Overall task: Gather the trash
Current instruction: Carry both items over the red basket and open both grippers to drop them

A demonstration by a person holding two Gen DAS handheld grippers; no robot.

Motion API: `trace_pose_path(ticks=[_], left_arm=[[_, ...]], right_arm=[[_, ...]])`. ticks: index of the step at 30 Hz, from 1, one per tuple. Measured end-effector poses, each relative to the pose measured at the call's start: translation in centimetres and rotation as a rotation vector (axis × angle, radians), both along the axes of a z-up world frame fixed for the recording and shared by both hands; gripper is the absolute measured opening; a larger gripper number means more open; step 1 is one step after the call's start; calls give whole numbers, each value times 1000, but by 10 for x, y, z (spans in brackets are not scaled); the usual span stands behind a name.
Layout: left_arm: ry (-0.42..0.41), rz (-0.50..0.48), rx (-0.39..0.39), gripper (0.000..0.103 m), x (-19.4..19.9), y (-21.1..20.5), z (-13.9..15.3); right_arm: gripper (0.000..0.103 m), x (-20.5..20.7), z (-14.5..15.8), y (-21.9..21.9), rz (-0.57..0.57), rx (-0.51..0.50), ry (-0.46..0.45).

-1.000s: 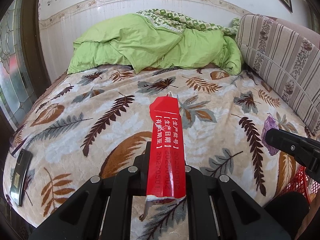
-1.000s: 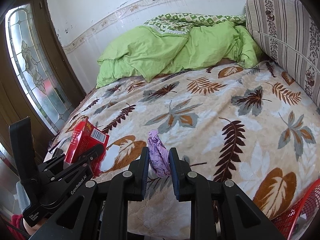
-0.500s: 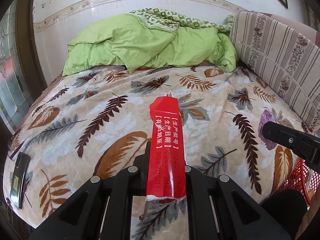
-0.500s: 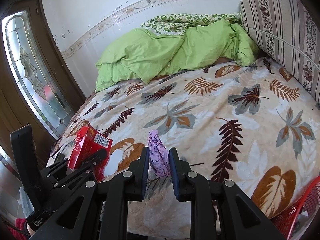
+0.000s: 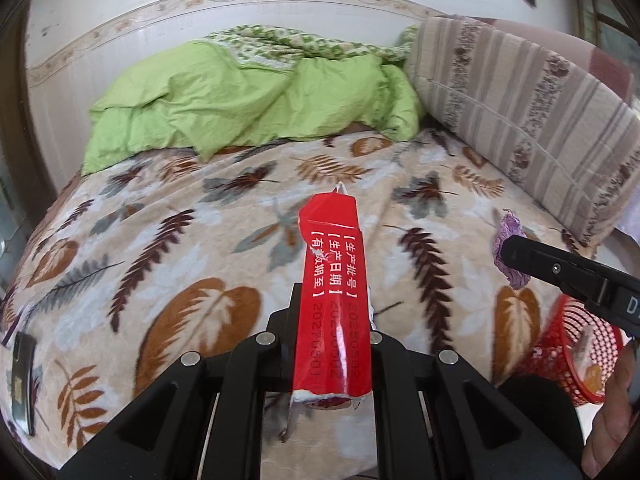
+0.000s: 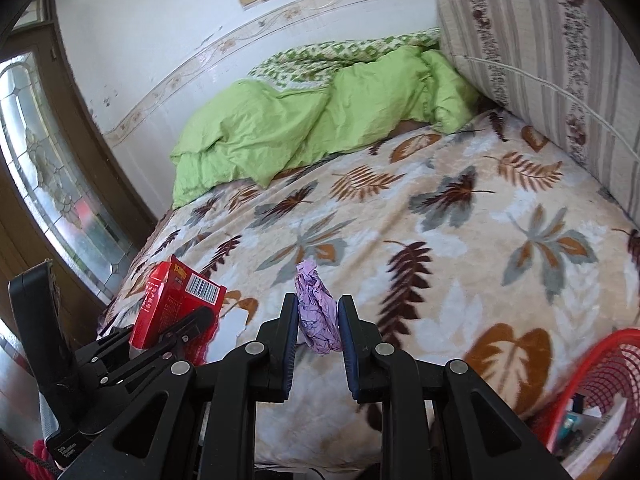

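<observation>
- My left gripper [image 5: 332, 340] is clamped tight on a flat red box [image 5: 334, 300]. The box has white print on it & sticks up and away from me, over the bed.
- My right gripper [image 6: 318, 332] is squeezed on a crumpled purple wrapper [image 6: 316, 312]. The wrapper pokes up above the pads, off the blanket.
- From the right cam I see the red box [image 6: 176, 304] low on the left, w/ a barcode on 1 side, in the other gripper.
- From the left cam the purple wrapper [image 5: 508, 248] shows at the tip of the right gripper, on the right side.
- A red mesh basket [image 5: 568, 360] sits low on the right by the bed edge. Some bits are inside; can't tell what.
- The leaf blanket [image 6: 440, 240] covers the bed. A green quilt [image 5: 240, 108] is bunched at the far end, next to a striped cushion [image 5: 520, 104].
- A dark phone [image 5: 22, 380] lies on the blanket's left edge.
- A person's fingers [image 5: 612, 432] show at the lower right.
</observation>
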State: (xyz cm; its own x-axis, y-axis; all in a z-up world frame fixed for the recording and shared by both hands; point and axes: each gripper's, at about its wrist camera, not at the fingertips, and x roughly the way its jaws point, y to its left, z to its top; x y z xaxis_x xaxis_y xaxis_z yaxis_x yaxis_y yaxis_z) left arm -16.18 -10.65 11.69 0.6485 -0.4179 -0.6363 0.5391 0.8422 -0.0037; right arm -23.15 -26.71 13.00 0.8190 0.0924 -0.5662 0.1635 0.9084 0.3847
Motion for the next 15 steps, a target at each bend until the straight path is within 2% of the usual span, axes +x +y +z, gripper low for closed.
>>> trace_pose_path(ticks=[5,9,11,15], left_arm=[[30,-211,-37,11,-31,-46,12],[48,-369,-39,11,-61,-91,18],[95,-460,-53,11,-74,-117,19],[156,-569,-44,11,-97,-164,13]], right_arm=[[21,-54,5,-50,-134,8,1],[21,-108,3,-99,-299,28,21],[21,-132,0,-122,-379,40,35],[21,-171,-7,-159,-505,67,58]])
